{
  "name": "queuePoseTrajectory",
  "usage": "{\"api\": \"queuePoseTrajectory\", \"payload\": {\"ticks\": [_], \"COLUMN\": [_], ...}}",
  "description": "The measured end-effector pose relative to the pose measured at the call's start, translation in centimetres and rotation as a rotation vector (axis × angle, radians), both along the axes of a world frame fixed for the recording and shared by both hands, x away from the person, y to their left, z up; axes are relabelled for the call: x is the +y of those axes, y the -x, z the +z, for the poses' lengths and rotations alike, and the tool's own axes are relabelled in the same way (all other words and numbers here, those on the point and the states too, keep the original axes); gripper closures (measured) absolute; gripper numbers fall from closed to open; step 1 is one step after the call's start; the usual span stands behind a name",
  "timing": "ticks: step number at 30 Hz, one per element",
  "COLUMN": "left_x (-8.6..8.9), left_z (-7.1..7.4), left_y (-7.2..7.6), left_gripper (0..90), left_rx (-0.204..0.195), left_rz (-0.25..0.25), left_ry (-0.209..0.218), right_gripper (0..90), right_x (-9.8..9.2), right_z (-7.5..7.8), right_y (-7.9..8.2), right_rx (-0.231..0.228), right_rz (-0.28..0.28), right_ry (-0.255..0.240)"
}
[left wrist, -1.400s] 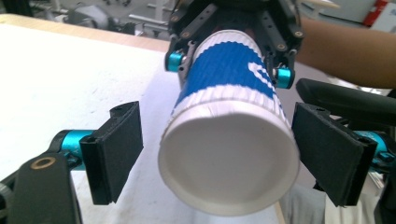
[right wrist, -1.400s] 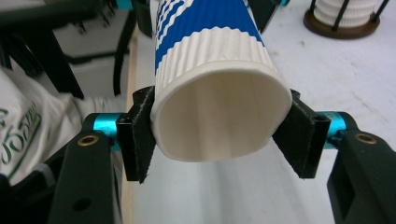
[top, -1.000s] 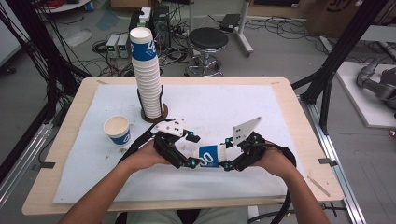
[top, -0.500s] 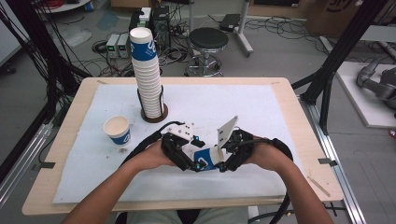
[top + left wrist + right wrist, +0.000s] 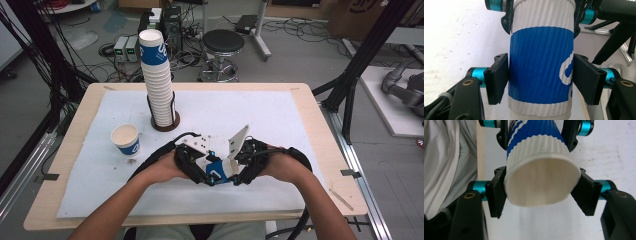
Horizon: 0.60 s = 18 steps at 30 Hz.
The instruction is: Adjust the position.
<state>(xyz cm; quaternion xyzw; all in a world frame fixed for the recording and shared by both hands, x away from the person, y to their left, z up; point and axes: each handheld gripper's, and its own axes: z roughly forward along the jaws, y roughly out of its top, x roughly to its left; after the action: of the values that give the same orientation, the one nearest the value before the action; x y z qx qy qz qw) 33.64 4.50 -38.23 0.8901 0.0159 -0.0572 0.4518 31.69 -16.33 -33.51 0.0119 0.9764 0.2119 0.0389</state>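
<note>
both grippers meet at the near middle of the table point(image 5: 300, 100), and there's one blue and white paper cup point(image 5: 218, 171) lying sideways between them, lifted just over the white mat point(image 5: 260, 115). the left gripper point(image 5: 200, 172) has just been closing and now its black pads point(image 5: 498, 77) press flat against the blue band on both sides of the cup, near the base end, so that's a firm grip. in the left gripper view the ribbed wall of the cup point(image 5: 541, 65) stands right up between the jaws. over to the right gripper point(image 5: 239, 175): its jaws have just been opening a little, yet in the right gripper view both pads point(image 5: 497, 195) sit against the rim end of the cup point(image 5: 541, 185), and the mouth looks squeezed into an oval, so it's holding on too. the open mouth faces the right gripper's camera, the base points toward the left one. farther off on the left, a single cup point(image 5: 125, 138) stands upright on the mat, and behind it a tall stack of cups point(image 5: 157, 80) rises from a round holder point(image 5: 165, 125), well apart from the hands.
</note>
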Motion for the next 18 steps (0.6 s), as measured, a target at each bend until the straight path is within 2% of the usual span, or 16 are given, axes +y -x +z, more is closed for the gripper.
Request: {"api": "queuePoseTrajectory", "payload": {"ticks": [3,9,18], "left_x": [0.2,0.7,1.6], "left_z": [0.1,0.0,-0.4], "left_y": [0.0,0.0,0.2], "left_gripper": [31.5,30.8,30.8], "left_rx": [0.003,0.013,0.01], "left_rz": [0.006,0.016,0.022], "left_ry": [0.02,0.082,0.193], "right_gripper": [28.5,21.8,20.5], "right_x": [-0.3,-1.2,-2.6], "right_z": [0.1,0.1,-0.1], "right_y": [-0.1,-0.2,-0.2], "right_rx": [0.006,0.025,0.053], "right_rz": [-0.018,-0.033,-0.058], "right_ry": [-0.045,-0.171,-0.343]}}
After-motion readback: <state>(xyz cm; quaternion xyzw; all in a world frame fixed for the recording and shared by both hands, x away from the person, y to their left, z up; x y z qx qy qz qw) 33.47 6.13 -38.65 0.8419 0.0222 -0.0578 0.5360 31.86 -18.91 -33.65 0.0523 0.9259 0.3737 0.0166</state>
